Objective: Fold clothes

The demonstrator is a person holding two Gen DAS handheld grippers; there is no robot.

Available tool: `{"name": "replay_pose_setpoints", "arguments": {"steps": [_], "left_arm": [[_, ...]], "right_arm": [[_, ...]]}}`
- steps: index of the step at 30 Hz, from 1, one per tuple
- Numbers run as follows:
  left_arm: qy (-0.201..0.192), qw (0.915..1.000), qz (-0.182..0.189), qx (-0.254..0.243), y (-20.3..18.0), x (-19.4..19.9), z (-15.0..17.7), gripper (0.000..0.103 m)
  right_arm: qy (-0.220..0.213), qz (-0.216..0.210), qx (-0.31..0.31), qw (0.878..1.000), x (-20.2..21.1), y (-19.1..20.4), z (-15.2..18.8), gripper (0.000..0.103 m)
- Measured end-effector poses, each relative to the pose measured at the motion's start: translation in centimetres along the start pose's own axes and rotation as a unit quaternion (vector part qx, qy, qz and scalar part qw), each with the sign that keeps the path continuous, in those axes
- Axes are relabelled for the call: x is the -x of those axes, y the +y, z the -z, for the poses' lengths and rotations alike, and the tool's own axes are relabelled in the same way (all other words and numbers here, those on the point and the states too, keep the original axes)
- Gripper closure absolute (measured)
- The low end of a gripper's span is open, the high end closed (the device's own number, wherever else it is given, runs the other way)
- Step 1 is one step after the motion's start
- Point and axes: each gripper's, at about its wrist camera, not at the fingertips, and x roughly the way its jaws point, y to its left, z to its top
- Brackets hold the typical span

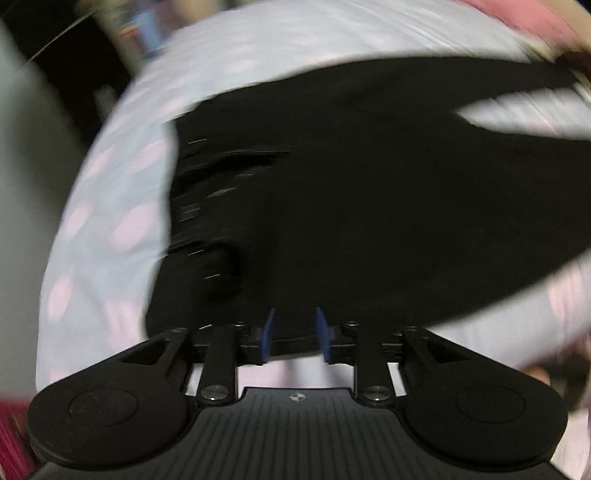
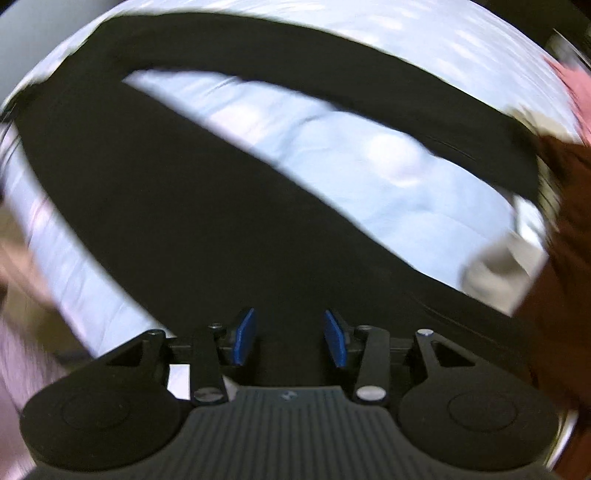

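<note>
Black trousers [image 1: 351, 192] lie spread over a pale spotted sheet [image 1: 110, 206], their waistband and belt loops on the left of the left wrist view. My left gripper [image 1: 294, 332] is at the near hem, its blue pads [image 1: 266, 334] close together with black cloth between them and over the tips. In the right wrist view the trousers [image 2: 192, 229] form a V, one leg arching across the top. My right gripper [image 2: 290, 338] has dark cloth filling the space between its pads [image 2: 244, 336]. Both views are smeared by motion.
The sheet [image 2: 369, 177] covers most of the surface. A rust-brown cloth [image 2: 565, 229] lies at the right edge and a pink item [image 1: 517, 18] at the top right. A dark gap and a grey wall [image 1: 29, 166] are off to the left.
</note>
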Motion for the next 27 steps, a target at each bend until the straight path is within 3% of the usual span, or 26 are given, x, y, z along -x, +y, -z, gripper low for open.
{"name": "replay_pose_setpoints", "arguments": {"steps": [5,11,18,27], "left_arm": [[0.019,0.9888,0.02,-0.147,-4.6,-0.8,-0.6,0.062],[0.036,0.9507,0.02,-0.307,-9.1,-2.0,0.3,0.06],[0.056,0.9146,0.009,-0.4,-11.3,-4.0,1.2,0.059],[0.058,0.8979,-0.014,-0.436,-11.7,-5.4,0.2,0.059]], "right_arm": [[0.031,-0.016,0.108,0.994,-1.0,3.9,0.7,0.055],[0.064,-0.01,0.197,0.978,-2.2,6.5,2.1,0.054],[0.076,-0.004,0.223,0.972,-2.8,7.1,2.8,0.049],[0.094,0.002,0.261,0.961,-3.7,7.4,3.6,0.049]]}}
